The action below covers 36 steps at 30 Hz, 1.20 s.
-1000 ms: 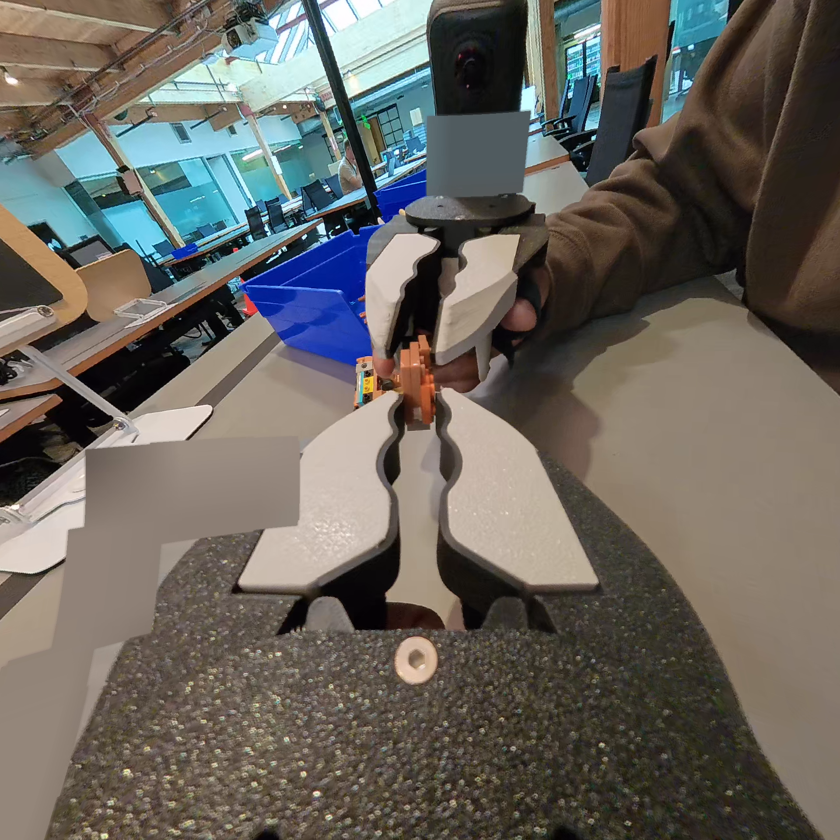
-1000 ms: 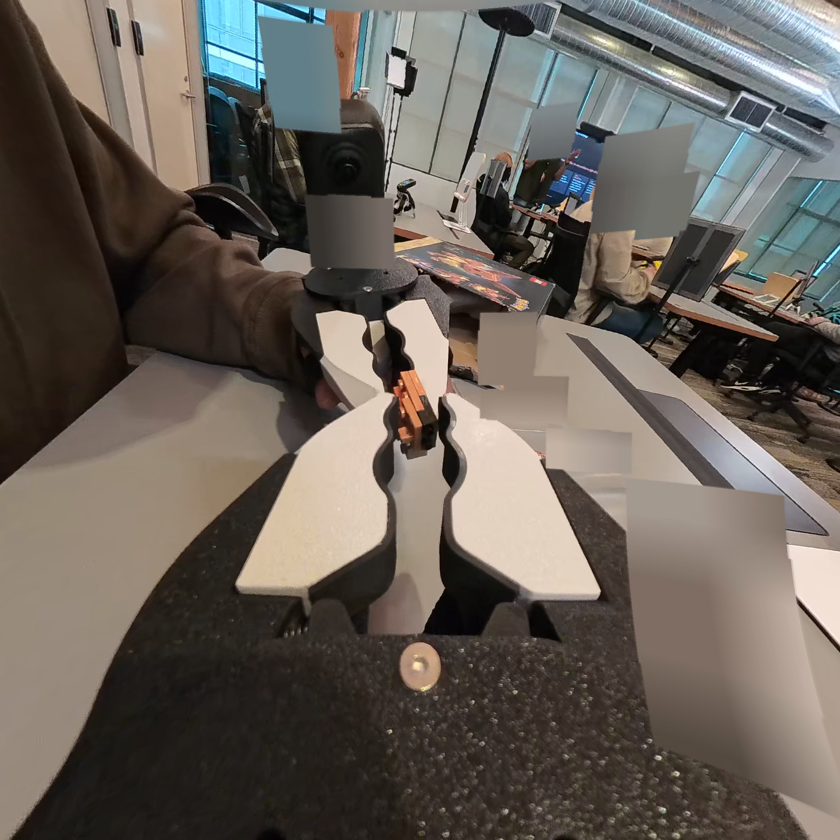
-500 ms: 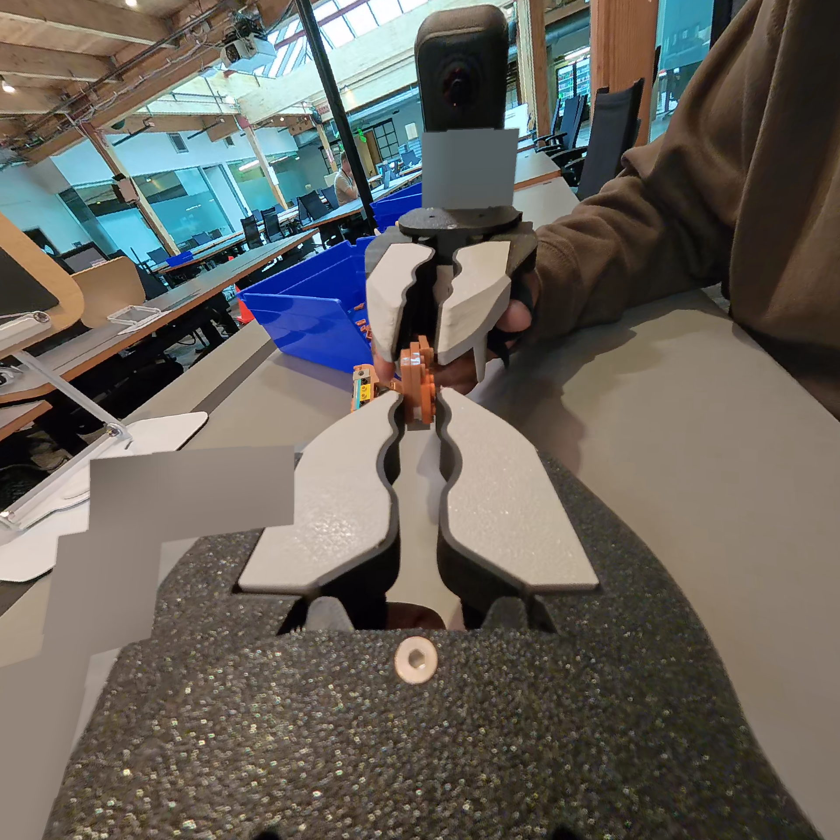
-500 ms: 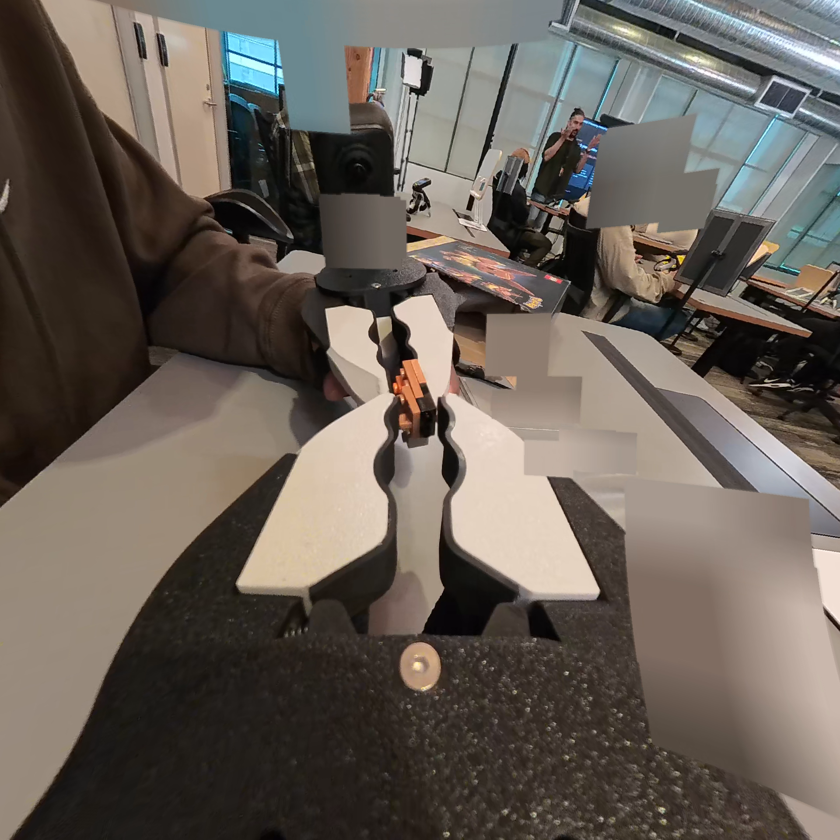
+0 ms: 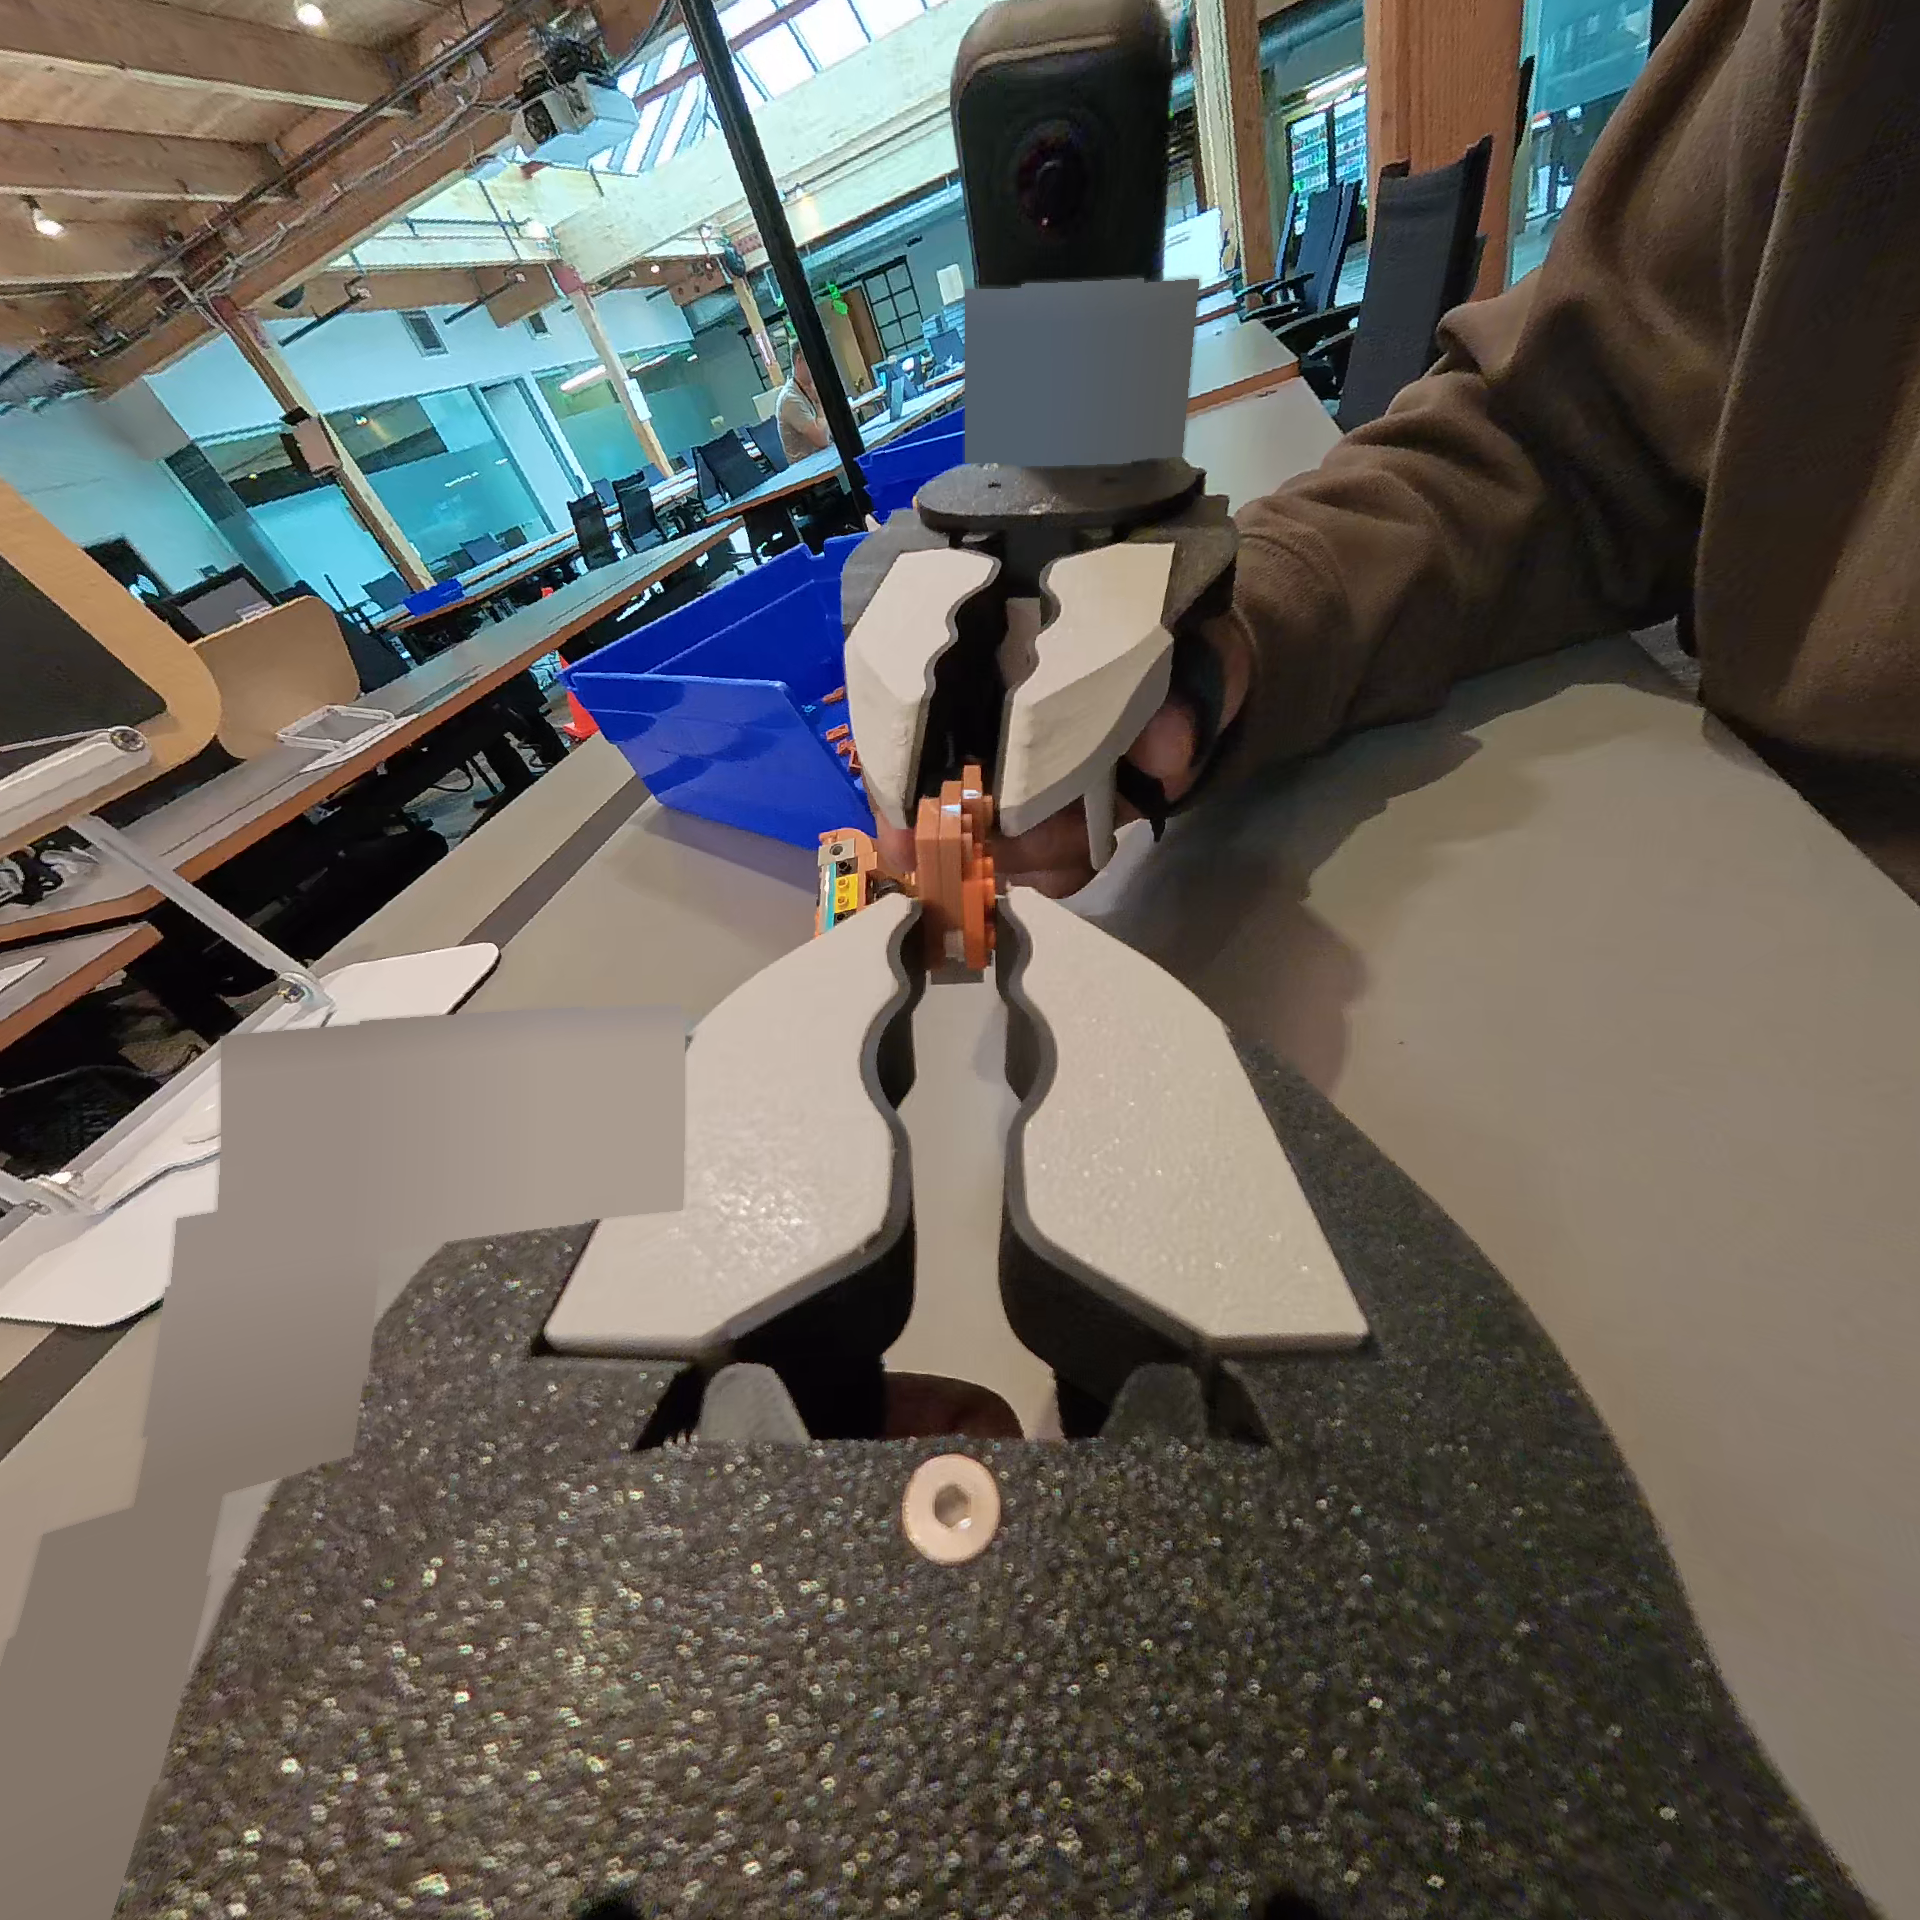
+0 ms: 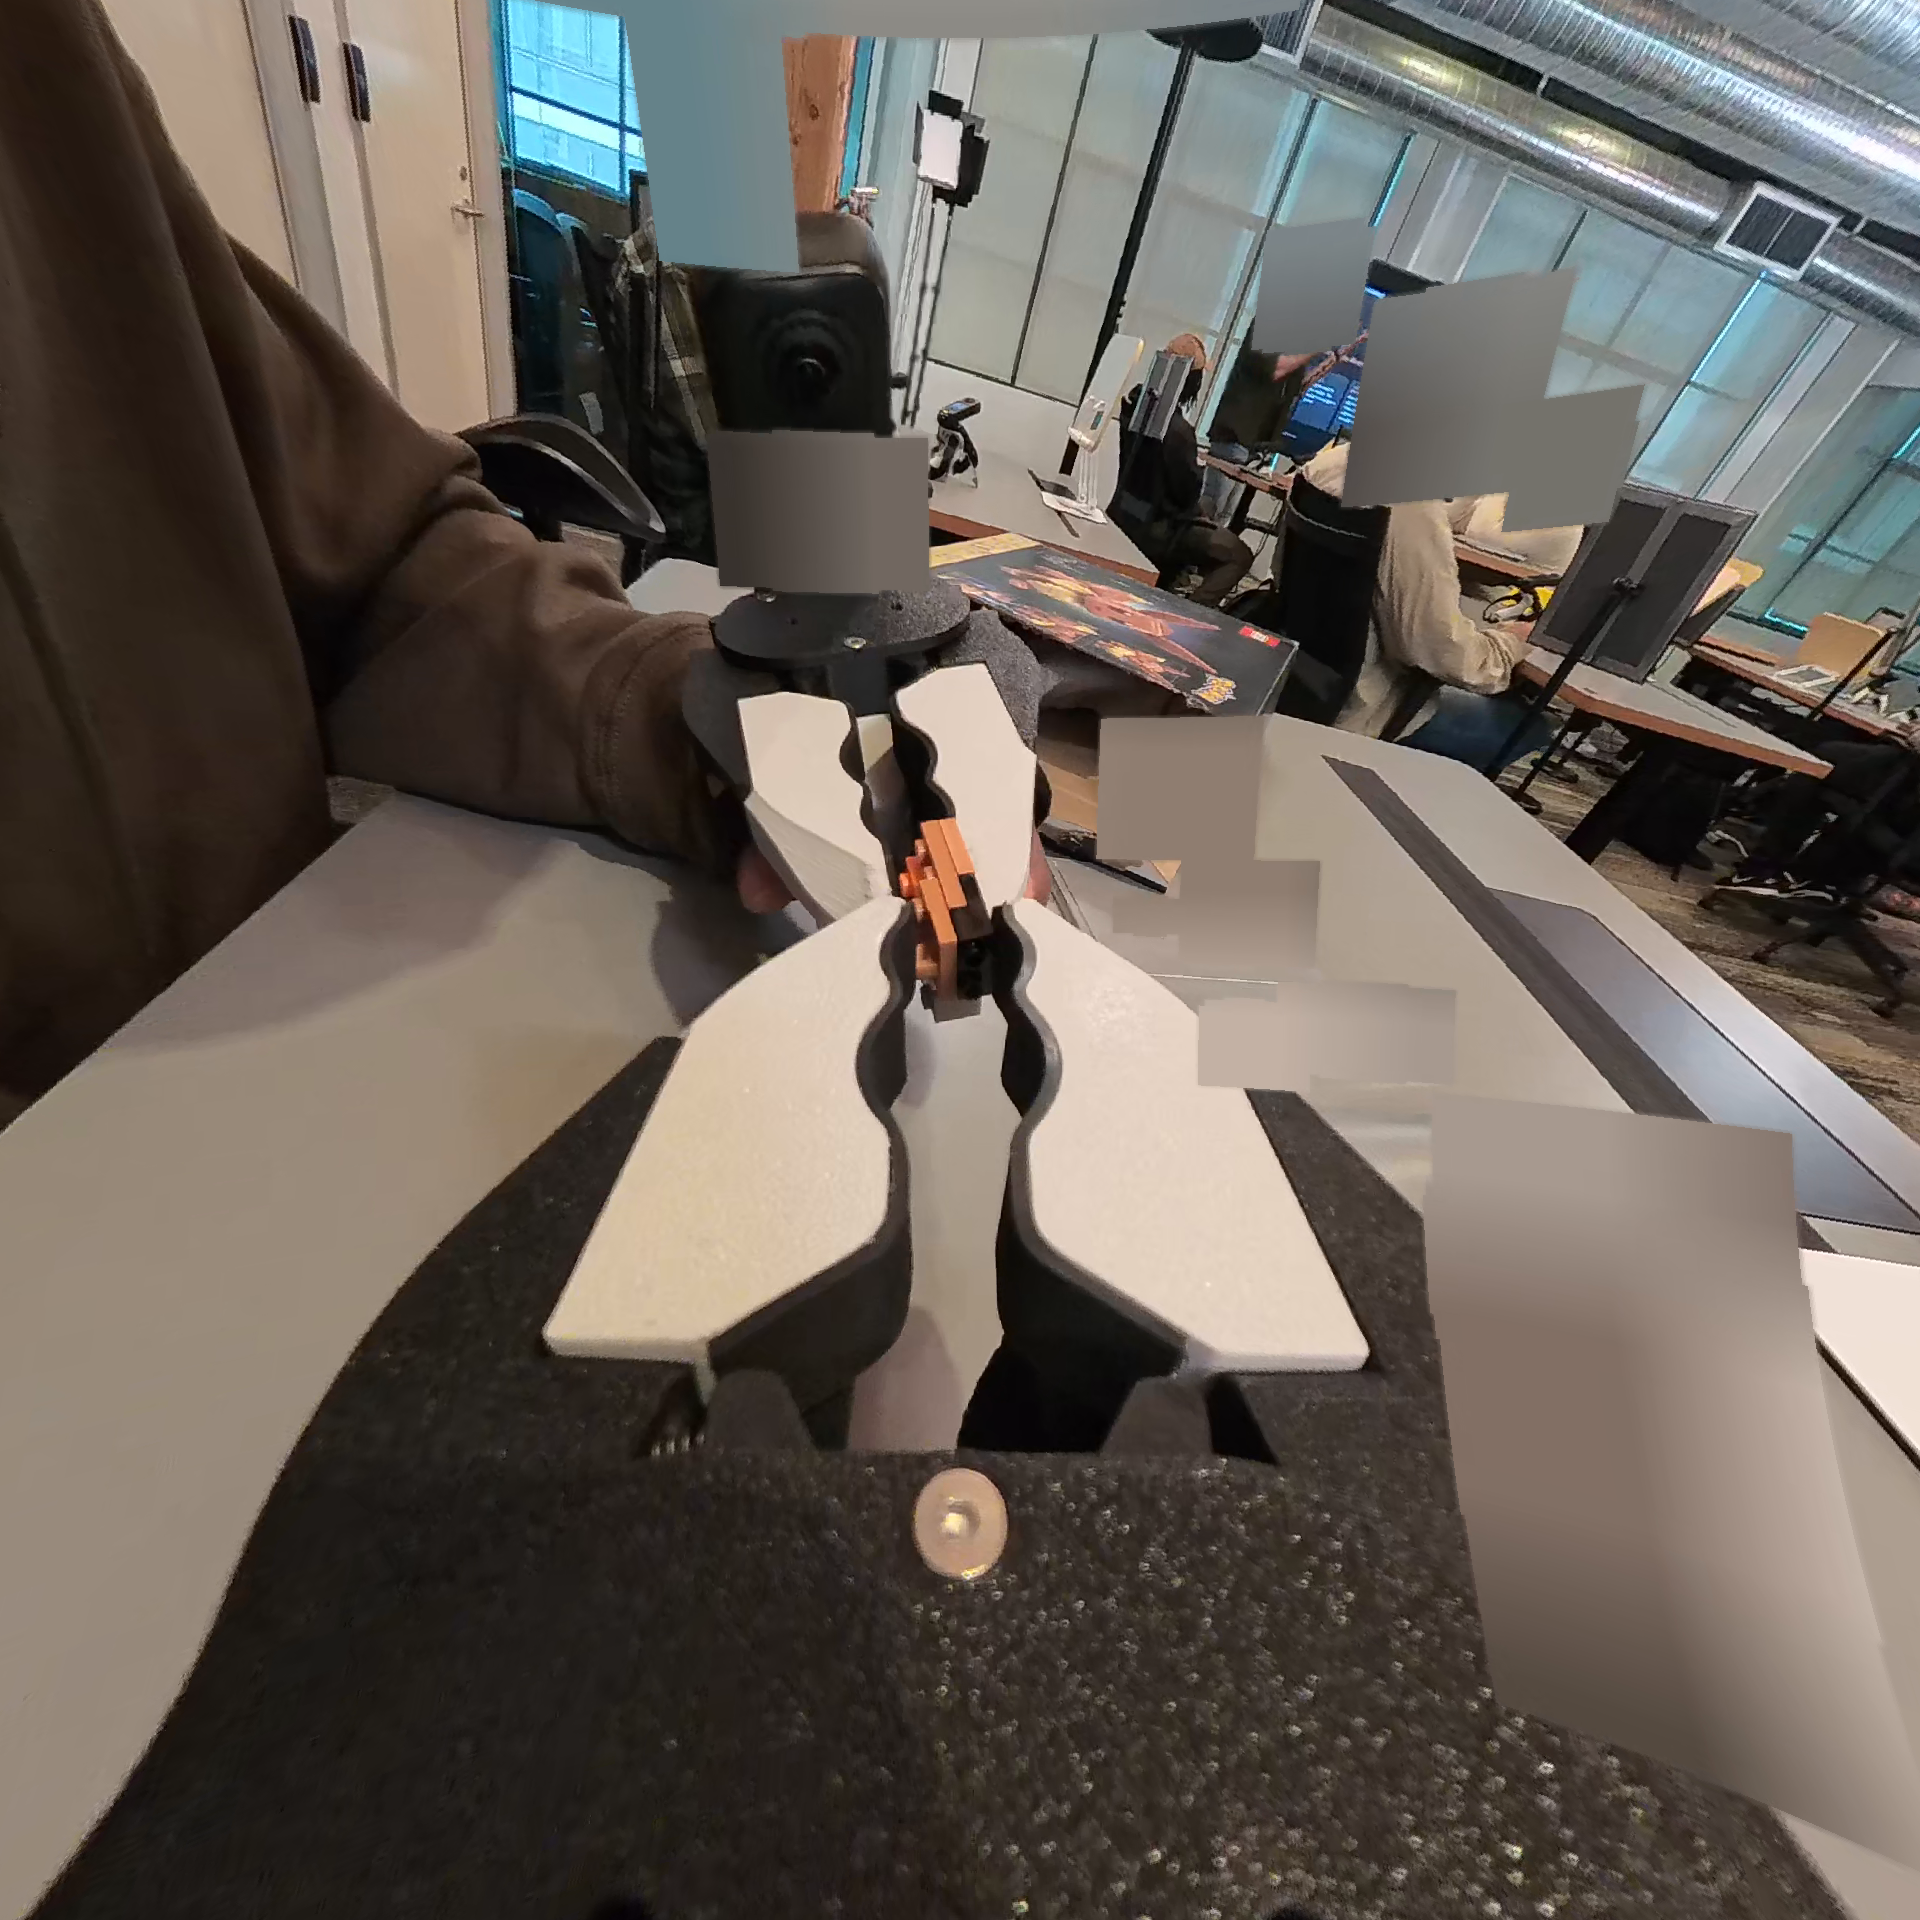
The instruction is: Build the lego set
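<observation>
Brick against brick is the business of this moment: the left gripper (image 5: pixel 954 914) and the right gripper (image 6: pixel 951 920) meet tip to tip above the grey desk (image 5: pixel 1558 1039), each one's jaws closed on part of a small orange-brown lego assembly (image 5: pixel 951 878). In the left wrist view the piece sits right at the tips of the left jaws, stood on edge, while the right gripper comes down on it from above with its jaws pinched on the upper end. In the right wrist view the same assembly (image 6: pixel 945 914) shows a black part on the side nearer the right-hand finger, and the stack leans slightly. Holding it clear of the desk, one gripper at each end, most likely lets the person press two sub-parts together along the stud axis, each jaw pair bracing against the other; whether the studs are fully seated cannot be told from here. Just beyond the left jaws and a little to their left, a small multicoloured lego sub-build (image 5: pixel 844 883) stands on the desk, probably the body this part will join. Farther beyond it lies a blue parts bin (image 5: pixel 727 727) with loose orange pieces inside, kept within reach for the next pick. Past the left gripper in the right wrist view, the lego set box (image 6: pixel 1122 623) lies flat on the desk.
</observation>
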Tool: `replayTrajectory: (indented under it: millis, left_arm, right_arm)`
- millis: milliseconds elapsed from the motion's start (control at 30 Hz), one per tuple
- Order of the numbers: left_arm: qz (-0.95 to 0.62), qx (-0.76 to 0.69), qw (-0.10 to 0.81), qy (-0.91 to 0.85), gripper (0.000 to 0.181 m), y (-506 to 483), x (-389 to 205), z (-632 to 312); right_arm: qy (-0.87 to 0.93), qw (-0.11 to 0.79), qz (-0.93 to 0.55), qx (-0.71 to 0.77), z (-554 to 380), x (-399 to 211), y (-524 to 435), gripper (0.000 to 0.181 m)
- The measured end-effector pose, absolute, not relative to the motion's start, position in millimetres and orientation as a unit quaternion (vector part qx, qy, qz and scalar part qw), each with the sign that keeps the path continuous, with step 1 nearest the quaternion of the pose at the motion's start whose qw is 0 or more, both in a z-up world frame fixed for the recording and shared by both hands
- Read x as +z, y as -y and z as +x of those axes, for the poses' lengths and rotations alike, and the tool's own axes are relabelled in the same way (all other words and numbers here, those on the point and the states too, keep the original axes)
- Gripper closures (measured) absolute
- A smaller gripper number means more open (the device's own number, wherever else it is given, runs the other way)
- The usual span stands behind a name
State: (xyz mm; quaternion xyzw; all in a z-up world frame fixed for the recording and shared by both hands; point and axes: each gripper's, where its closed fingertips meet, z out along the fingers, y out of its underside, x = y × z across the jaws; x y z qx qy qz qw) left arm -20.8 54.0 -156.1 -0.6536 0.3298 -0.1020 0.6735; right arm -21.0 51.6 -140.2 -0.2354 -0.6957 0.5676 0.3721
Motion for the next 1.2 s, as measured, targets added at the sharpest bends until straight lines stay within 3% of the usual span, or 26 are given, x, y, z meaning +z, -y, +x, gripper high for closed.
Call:
replayTrajectory:
  millis: [500, 633, 767, 1200]
  left_arm:
    - [-0.665, -0.125, 0.669, -0.308, 0.169, -57.9, -158.0, -23.9]
    - [-0.662, -0.142, 0.672, -0.298, 0.169, -57.5, -155.0, -23.3]
    - [-0.663, -0.156, 0.672, -0.292, 0.169, -57.2, -154.2, -22.8]
    - [-0.672, -0.176, 0.665, -0.275, 0.169, -59.3, -157.0, -23.3]
  right_arm:
    - [0.681, 0.36, -0.253, 0.585, -24.7, -141.7, -55.6, 0.167]
    - [0.686, 0.359, -0.255, 0.579, -25.6, -145.0, -53.4, 0.155]
    - [0.684, 0.371, -0.259, 0.573, -27.3, -146.4, -54.7, 0.165]
    - [0.683, 0.36, -0.275, 0.573, -28.4, -149.0, -57.1, 0.166]
